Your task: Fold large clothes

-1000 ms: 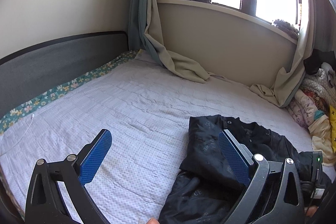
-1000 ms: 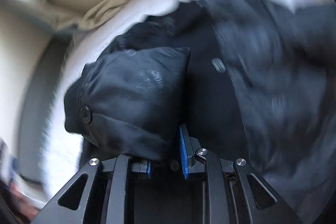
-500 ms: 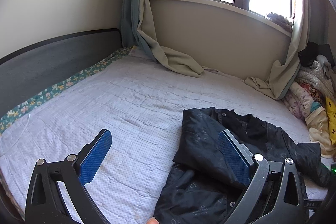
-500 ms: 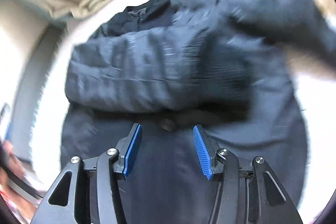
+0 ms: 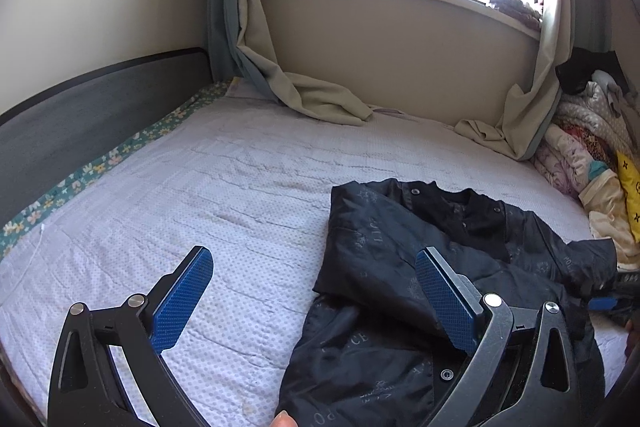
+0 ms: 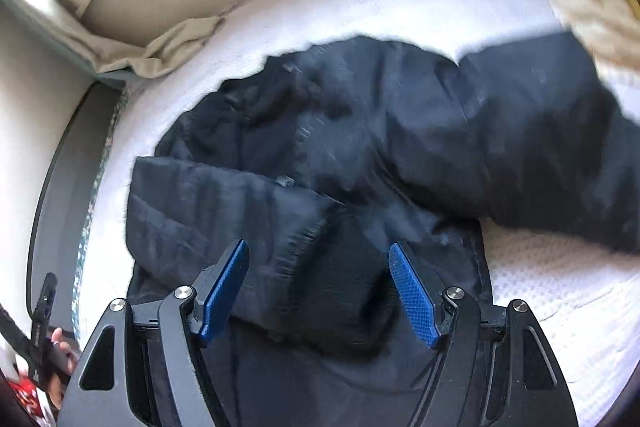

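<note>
Lying under right gripper [image 6: 318,291]: black jacket [image 6: 400,147].

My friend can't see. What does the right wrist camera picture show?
A black jacket lies crumpled on a white bed, one sleeve folded across it. The right gripper, its jaws just opened, hovers over the sleeve's cuff without pinching it. A beige curtain rests at the bed's far edge.

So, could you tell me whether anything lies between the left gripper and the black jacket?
Nothing visible does. The left gripper hangs open over the bed, and the jacket lies just past its right-hand jaw with only bare sheet around.
</note>
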A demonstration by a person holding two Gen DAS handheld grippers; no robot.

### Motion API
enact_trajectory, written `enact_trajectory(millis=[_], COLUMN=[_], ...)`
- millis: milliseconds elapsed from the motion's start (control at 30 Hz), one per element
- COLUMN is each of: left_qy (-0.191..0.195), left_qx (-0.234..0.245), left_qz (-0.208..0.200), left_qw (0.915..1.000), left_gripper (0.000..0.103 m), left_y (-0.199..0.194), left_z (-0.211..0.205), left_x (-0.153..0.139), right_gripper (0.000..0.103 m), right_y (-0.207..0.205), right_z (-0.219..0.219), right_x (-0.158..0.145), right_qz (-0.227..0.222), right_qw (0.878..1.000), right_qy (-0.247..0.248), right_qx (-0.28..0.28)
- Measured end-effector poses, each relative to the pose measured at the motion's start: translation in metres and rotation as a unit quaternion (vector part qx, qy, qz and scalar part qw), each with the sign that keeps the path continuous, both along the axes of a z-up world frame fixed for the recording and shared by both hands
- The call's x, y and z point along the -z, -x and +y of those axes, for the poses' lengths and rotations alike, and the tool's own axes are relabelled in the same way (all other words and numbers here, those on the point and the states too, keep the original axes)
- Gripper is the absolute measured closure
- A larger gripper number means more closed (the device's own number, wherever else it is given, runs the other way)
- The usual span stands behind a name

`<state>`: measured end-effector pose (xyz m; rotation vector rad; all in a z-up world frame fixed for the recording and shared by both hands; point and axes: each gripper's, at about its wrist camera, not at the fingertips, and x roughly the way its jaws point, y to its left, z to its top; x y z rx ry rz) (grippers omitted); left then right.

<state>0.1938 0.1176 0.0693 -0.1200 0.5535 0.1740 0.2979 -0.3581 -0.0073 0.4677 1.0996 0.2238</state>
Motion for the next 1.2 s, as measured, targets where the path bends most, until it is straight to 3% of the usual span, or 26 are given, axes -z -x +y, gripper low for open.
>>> enact_trajectory(millis=[67,167,267,400,433,533,600,733,833,1000,1200], left_qy=[0.012,0.027,0.05,0.081,0.073,0.053,0.055,0.035,0.012,0.009,-0.023], left_qx=[0.012,0.027,0.051,0.099,0.105,0.111,0.1,0.084,0.065,0.053,0.039], left_qz=[0.004,0.007,0.016,0.061,0.074,0.094,0.082,0.126,0.106,0.096,0.117], left_qw=[0.9999,0.9993,0.9974,0.9899,0.989,0.9879,0.9901,0.9878,0.9921,0.994,0.9921], left_gripper=[0.0,0.0,0.0,0.0,0.0,0.0,0.0,0.001,0.001,0.001,0.001], left_y=[-0.004,-0.01,-0.025,-0.066,-0.074,-0.09,-0.085,-0.087,-0.084,-0.087,-0.101], left_z=[-0.002,-0.005,-0.012,-0.024,-0.028,-0.034,-0.03,-0.025,-0.02,-0.016,-0.021], left_x=[0.002,0.004,0.006,0.005,0.004,0.008,0.017,0.034,0.025,0.02,0.034], right_gripper=[0.032,0.031,0.03,0.033,0.036,0.061,0.086,0.093,0.096,0.097,0.097], right_y=[-0.005,-0.004,-0.004,-0.004,-0.005,-0.01,-0.015,-0.024,-0.033,-0.055,-0.092], right_z=[-0.006,-0.019,-0.02,-0.016,-0.013,-0.003,0.001,0.016,0.029,0.044,0.042], right_x=[0.027,0.054,0.068,0.068,0.068,0.07,0.075,0.064,0.031,-0.017,-0.042], right_qz=[0.069,0.109,0.111,0.096,0.091,0.083,0.082,0.052,-0.012,-0.094,-0.126], right_qw=[0.997,0.988,0.983,0.982,0.982,0.981,0.981,0.99,0.998,0.995,0.989], right_qy=[-0.029,-0.104,-0.145,-0.162,-0.167,-0.174,-0.178,-0.132,-0.059,0.005,0.059], right_qx=[-0.003,0.021,0.018,0.021,0.018,0.003,-0.002,-0.01,-0.025,-0.045,-0.05])
